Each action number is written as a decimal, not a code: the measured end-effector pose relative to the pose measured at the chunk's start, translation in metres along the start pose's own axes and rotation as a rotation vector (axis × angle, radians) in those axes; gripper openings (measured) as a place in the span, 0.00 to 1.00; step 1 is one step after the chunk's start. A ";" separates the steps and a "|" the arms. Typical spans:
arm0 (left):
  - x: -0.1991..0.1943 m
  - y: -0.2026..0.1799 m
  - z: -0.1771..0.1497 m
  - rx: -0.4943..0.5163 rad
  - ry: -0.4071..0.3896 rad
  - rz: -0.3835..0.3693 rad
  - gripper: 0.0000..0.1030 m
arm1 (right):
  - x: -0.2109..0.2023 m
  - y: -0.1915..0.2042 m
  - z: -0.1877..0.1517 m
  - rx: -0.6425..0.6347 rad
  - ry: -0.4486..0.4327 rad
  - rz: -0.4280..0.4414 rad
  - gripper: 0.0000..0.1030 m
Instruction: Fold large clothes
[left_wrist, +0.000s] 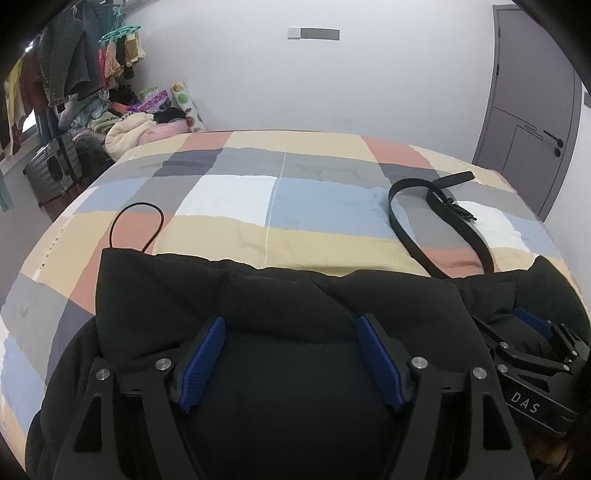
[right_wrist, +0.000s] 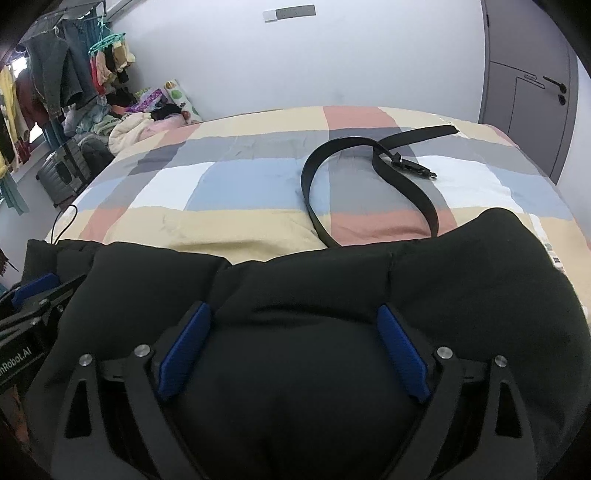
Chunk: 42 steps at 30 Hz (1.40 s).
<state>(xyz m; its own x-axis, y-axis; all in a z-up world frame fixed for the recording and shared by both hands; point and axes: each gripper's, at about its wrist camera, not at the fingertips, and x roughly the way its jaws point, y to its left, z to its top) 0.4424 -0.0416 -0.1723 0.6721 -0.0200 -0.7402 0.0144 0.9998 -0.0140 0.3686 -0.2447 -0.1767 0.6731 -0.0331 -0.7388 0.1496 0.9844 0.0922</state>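
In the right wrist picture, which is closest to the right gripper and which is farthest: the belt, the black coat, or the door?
1. Black coat: right at the right gripper, between its open fingers.
2. Black belt: mid-bed, ahead.
3. Grey door: far right wall.

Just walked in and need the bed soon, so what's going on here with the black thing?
A person holding a gripper in each hand is working on a black padded garment lying on the near part of a checked bedspread. The left gripper and right gripper sit side by side over it, fingers spread apart with the fabric bulging between them, nothing pinched. A black belt lies beyond, its near end reaching the garment.
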 end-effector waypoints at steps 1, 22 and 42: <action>0.000 0.001 -0.001 -0.002 -0.001 -0.001 0.72 | 0.001 0.001 0.000 -0.005 -0.003 -0.006 0.89; -0.053 0.076 -0.054 -0.017 -0.027 0.043 0.73 | -0.075 -0.055 -0.030 -0.056 -0.107 -0.004 0.96; -0.065 0.091 -0.066 -0.103 -0.025 -0.016 0.80 | -0.069 -0.052 -0.043 -0.015 -0.123 0.007 1.00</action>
<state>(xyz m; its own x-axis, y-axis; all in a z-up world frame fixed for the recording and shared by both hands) 0.3509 0.0512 -0.1700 0.6909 -0.0343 -0.7222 -0.0502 0.9942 -0.0953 0.2836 -0.2861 -0.1594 0.7580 -0.0465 -0.6506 0.1346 0.9872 0.0862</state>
